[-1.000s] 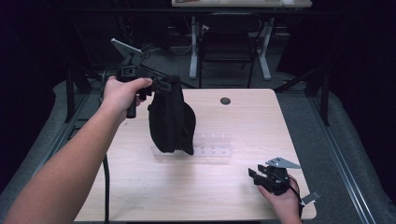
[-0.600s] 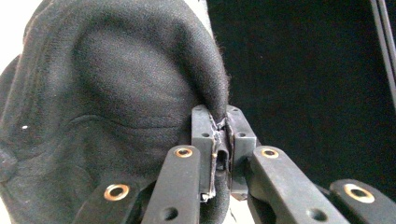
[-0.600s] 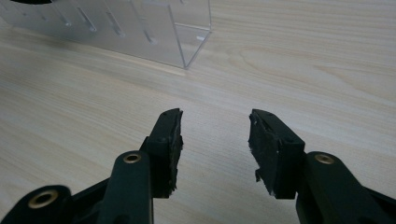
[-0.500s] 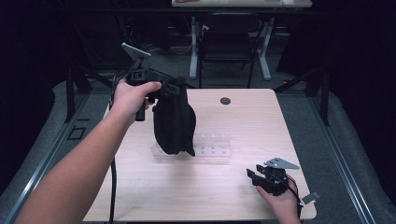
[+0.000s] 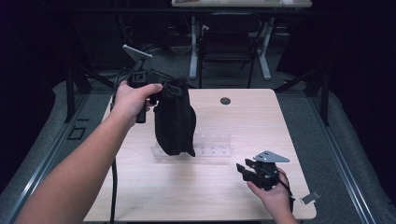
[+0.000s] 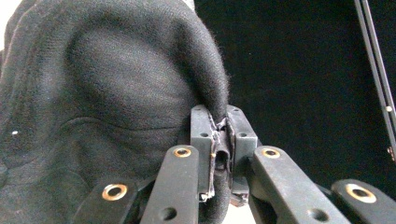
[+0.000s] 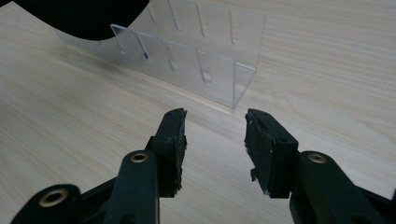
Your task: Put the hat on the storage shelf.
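A black cloth bag (image 5: 174, 122) hangs from my left gripper (image 5: 171, 88), which is held above the table's left half and shut on the bag's top edge. In the left gripper view the jaws pinch a fold of the fabric (image 6: 219, 144), and the rest of the black cloth (image 6: 112, 93) bulges to the left. The bag's lower end hangs in front of the left end of a clear plastic rack (image 5: 212, 144). My right gripper (image 5: 246, 171) hovers low near the front right of the table. It is open and has just been closing a little, with nothing between its fingertips (image 7: 212, 120). It faces the rack (image 7: 196, 51).
The light wooden table (image 5: 140, 186) has a small dark round spot (image 5: 225, 100) near its far edge. A small pale tag (image 5: 310, 197) lies at the front right corner. Dark floor, chairs and table legs stand beyond the far edge.
My left hand has shifted slightly right with the hanging bag. My right gripper has lifted a little and moved left toward the rack, its jaws narrower than before.
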Available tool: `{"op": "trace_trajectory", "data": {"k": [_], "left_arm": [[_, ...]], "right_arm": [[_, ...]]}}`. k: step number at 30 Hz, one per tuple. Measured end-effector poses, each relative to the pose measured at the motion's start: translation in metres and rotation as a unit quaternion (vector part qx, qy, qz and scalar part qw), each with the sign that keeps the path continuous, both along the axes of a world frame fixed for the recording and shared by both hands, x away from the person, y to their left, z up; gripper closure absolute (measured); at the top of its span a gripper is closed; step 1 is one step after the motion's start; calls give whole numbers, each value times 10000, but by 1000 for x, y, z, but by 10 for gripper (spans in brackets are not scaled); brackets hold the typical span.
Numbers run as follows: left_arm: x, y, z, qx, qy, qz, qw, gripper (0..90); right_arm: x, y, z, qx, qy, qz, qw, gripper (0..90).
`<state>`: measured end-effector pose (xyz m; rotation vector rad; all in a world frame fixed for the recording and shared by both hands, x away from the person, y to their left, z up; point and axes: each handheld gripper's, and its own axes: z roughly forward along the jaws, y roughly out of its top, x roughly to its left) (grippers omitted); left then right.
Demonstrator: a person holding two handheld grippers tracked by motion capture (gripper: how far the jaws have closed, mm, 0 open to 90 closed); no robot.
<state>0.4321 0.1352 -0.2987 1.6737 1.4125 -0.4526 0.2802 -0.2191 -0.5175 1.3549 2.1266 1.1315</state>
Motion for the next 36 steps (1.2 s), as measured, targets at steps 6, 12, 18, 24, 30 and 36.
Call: {"op": "trace_trajectory", "data": {"k": [6,12,18,24,30,36], "left_arm": [[1,-3,-1,-35,-11,-5,10000,839],[2,-4,-2,-58,-9,-43,10000,839],[6,-5,-2,-86,23,-37,10000,839],[6,-6,-3,-85,-9,-50,10000,839],[5,-6,-2,-71,-22,-54,10000,839],[3,-8,-2,-65,-31,-56,10000,838]], "right_arm": [[12,26,13,-38,-86,298,9995,615],[21,48,23,-19,-117,541,9985,633],[29,69,33,-37,-130,832,9964,658],[30,95,44,75,-247,1106,9935,663],[31,112,51,60,-280,1311,9910,662],[29,124,50,19,-297,1524,9879,658]]}}
